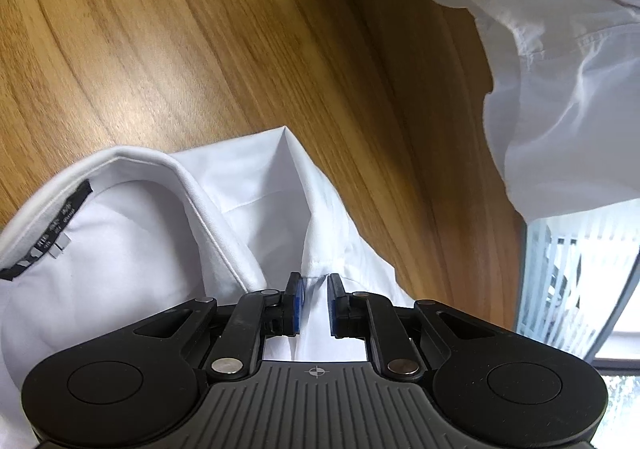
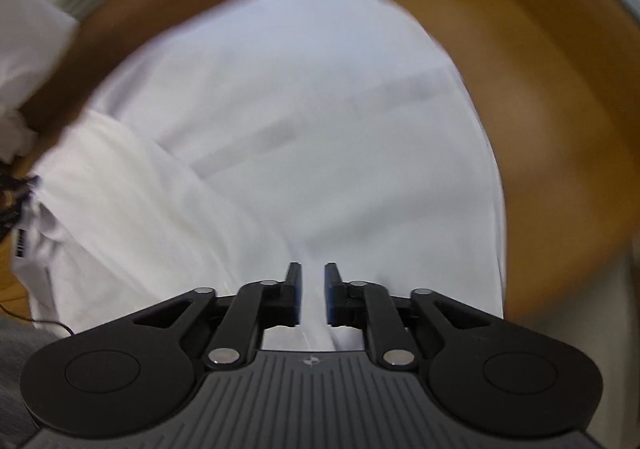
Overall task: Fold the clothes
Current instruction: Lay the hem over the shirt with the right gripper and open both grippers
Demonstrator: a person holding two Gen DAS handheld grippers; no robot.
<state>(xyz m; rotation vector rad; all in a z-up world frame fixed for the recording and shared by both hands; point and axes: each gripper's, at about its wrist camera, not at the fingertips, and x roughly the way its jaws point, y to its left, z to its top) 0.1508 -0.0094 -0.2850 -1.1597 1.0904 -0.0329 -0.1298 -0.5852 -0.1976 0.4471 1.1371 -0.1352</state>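
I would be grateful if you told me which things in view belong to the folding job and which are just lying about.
Part of the job:
- white shirt, collar and label showing
- left gripper, at the shirt's fabric
- right gripper, over the same shirt
- wooden table

Just lying about:
- second white garment, crumpled and untouched
- window beyond the table edge

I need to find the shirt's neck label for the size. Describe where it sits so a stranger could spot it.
Start at the wooden table and find the white shirt nearest the left gripper. Follow its stand-up collar inward. The neck label is a narrow black strip with pale lettering sewn inside, the only dark thing on white cloth.
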